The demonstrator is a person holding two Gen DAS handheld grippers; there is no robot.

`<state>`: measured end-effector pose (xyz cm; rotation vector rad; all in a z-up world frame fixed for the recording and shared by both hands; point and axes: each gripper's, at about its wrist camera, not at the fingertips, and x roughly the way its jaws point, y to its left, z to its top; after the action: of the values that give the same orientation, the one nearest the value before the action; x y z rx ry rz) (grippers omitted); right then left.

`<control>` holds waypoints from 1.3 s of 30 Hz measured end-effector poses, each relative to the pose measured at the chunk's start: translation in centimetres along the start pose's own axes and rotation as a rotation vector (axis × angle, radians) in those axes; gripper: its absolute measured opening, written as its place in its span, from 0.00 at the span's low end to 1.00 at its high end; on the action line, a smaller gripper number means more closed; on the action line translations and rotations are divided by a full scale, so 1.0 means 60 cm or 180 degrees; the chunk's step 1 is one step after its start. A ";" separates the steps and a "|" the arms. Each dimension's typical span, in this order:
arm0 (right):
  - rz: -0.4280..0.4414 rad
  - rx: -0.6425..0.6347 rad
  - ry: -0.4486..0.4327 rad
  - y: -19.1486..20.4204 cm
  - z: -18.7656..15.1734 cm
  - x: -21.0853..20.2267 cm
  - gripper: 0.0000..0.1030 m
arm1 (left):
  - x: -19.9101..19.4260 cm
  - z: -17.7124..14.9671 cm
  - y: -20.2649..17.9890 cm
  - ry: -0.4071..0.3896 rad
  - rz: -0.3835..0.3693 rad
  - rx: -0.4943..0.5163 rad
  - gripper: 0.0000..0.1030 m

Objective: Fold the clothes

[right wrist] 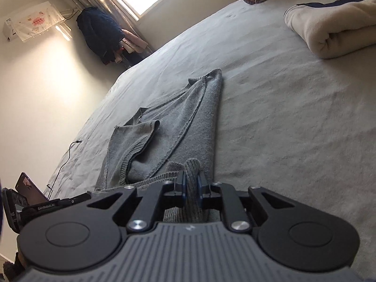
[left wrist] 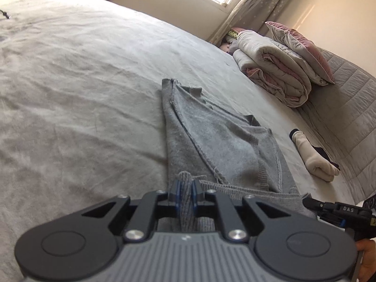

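Your left claw point(left wrist: 185, 189) is clamped on a bunched fold of the grey sweater point(left wrist: 211, 136), right at its ribbed hem; the knit stands up in a little hump between the blue pads and runs back through the jaws toward the camera. Your right claw point(right wrist: 191, 184) has the same kind of bite, pinched on another bunch of that ribbed hem, cloth pressed between both pads. So both claws sit at the near edge of the sweater point(right wrist: 169, 127), one at each end of it, and the garment stretches away from you across the bed point(left wrist: 70, 70).

From the left view you can see your right claw point(left wrist: 333, 209) low at the right edge, at the hem's other end, a hand behind it.

Now the sweater itself: it is inside out, seams showing as raised stitched lines running diagonally. It narrows to a point at the far end, and it lies mostly flat. A sleeve with a ribbed cuff is folded across the body, lying on top, on the side between your two claws' lines. The near hem is lifted and rumpled where you grip it.

Beside it, toward the headboard side, a cream folded garment point(left wrist: 315, 162) rests on the sheet, apart from the sweater. Farther back a rolled quilt point(left wrist: 272, 70) carries a pillow point(left wrist: 303, 51).
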<state>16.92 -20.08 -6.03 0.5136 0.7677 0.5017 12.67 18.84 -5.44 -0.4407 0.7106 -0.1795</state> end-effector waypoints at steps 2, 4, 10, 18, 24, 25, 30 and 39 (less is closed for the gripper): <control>0.0035 0.0004 0.0011 0.003 0.001 -0.003 0.17 | -0.012 0.003 -0.004 -0.0072 -0.0013 0.0036 0.11; 0.0102 0.0024 0.0042 0.006 0.001 -0.002 0.17 | -0.021 0.004 -0.008 -0.0104 -0.0074 0.0073 0.18; 0.0363 -0.0032 0.0065 0.031 -0.002 0.000 0.13 | -0.011 -0.012 -0.021 -0.0002 -0.0052 0.0212 0.21; 0.1264 -0.0011 0.0088 0.069 0.008 -0.028 0.13 | -0.010 -0.017 -0.021 0.0030 -0.0017 0.0258 0.21; 0.0302 0.0028 0.0051 0.021 0.015 -0.010 0.13 | -0.007 -0.019 -0.024 0.0034 0.0021 0.0312 0.21; 0.0153 0.0029 0.0058 0.012 0.013 -0.005 0.13 | -0.006 -0.019 -0.025 0.0036 0.0034 0.0335 0.21; -0.0074 -0.0070 0.0042 0.005 0.003 0.005 0.15 | -0.005 -0.022 -0.029 0.0033 0.0093 0.0437 0.21; -0.0187 -0.0142 0.0112 0.020 0.009 -0.029 0.45 | -0.041 -0.016 -0.022 0.0093 0.0182 0.0368 0.35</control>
<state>16.00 -20.35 -4.10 0.4406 0.8014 0.4734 10.22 18.12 -4.04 -0.3076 0.7367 -0.1725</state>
